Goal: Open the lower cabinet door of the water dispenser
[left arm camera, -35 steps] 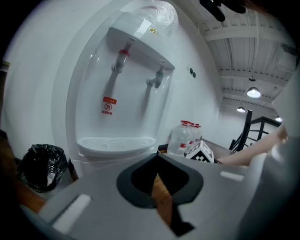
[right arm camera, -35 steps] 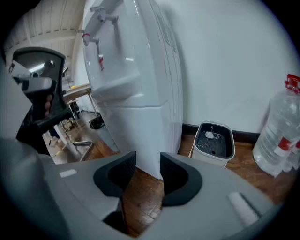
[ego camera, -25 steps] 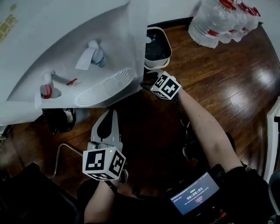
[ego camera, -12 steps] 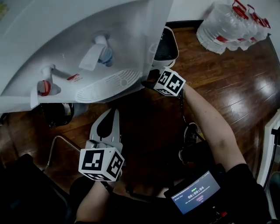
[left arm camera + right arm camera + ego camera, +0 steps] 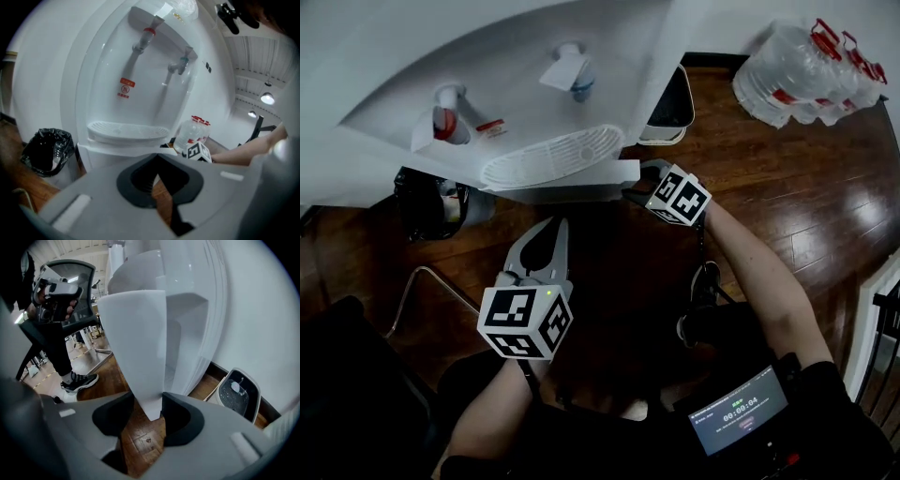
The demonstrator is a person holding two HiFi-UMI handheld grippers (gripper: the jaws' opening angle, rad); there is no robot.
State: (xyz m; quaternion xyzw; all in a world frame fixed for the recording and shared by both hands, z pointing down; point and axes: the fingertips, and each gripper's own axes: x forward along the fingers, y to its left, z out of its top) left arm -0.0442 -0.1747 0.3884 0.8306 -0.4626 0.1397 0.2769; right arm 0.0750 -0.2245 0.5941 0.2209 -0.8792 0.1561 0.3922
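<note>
The white water dispenser [image 5: 487, 75] fills the top of the head view, taps and drip tray [image 5: 553, 155] facing me. Its lower cabinet door [image 5: 614, 174] stands out a little from the body under the tray. My right gripper [image 5: 639, 187] is at that door's free edge. In the right gripper view the door's white edge [image 5: 136, 343] sits between the dark pads [image 5: 180, 418], which touch it on both sides as the jaws are closing. My left gripper [image 5: 546, 239] hovers lower, in front of the dispenser, shut and empty [image 5: 157, 180].
A black bin bag [image 5: 427, 202] stands left of the dispenser and a white-rimmed black tray [image 5: 670, 108] lies on the floor to its right. Water bottles [image 5: 811, 66] stand far right. A metal chair frame [image 5: 422, 291] is near my left arm. A person [image 5: 56, 301] stands behind.
The right gripper moved along with the door's edge, and the door now stands out from the dispenser body. The left gripper kept its place, shut.
</note>
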